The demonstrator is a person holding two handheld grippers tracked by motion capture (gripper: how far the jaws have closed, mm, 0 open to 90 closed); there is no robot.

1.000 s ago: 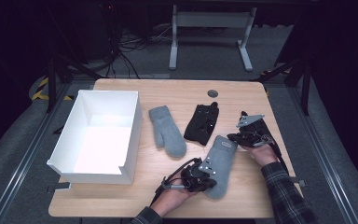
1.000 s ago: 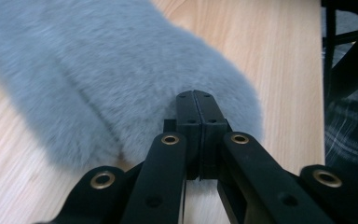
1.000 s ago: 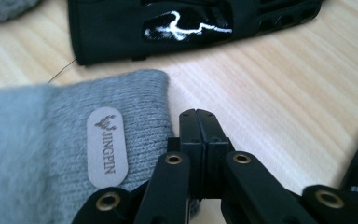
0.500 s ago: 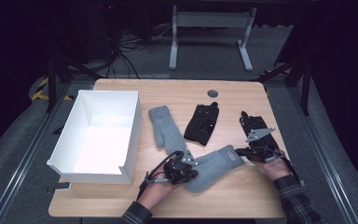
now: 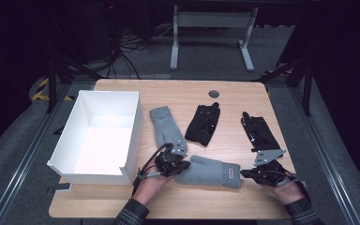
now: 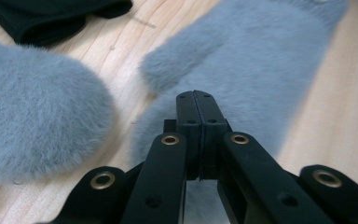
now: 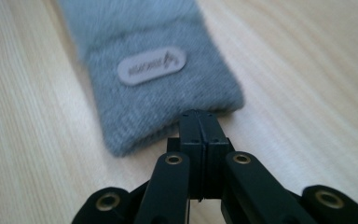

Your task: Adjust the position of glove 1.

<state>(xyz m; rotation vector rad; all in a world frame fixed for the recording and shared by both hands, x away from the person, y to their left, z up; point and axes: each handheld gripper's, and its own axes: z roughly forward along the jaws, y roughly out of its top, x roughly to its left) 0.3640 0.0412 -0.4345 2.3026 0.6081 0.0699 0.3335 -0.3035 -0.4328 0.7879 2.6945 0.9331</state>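
Grey mitten in hand: the fuzzy grey fleece mitten (image 5: 209,171) with a ribbed cuff and a small oval label lies flat across the near part of the pale wooden table (image 5: 234,206), fingertip end toward your left, cuff toward your right.
Change in mitten: a second ago it lay upright, running away from you; half a second ago it sat on a slant; now it lies nearly crosswise.
Left gripper: your left gripper (image 5: 180,165) sits at the mitten's fingertip end. In the left gripper view its jaws (image 6: 196,100) stand pressed together over the grey fleece (image 6: 261,60); whether any fabric is pinched between them you cannot tell from here.
Right gripper: your right gripper (image 5: 245,173) sits just beside the cuff. In the right gripper view the jaws (image 7: 198,116) are closed tight against each other at the cuff's edge (image 7: 168,93); they hold nothing that shows.
Change in hands: your left hand has come toward the white box, and your right hand has drawn back from the table's middle to the near right corner.
Second mitten: the matching grey fleece mitten (image 5: 167,129) lies beside the box, just beyond your left gripper, unmoved.
Black gloves: one black fabric glove (image 5: 205,124) lies mid-table, another (image 5: 260,132) to its right, beyond your right gripper.
Box: the open white cardboard box (image 5: 131,140) stands at the left of the table.
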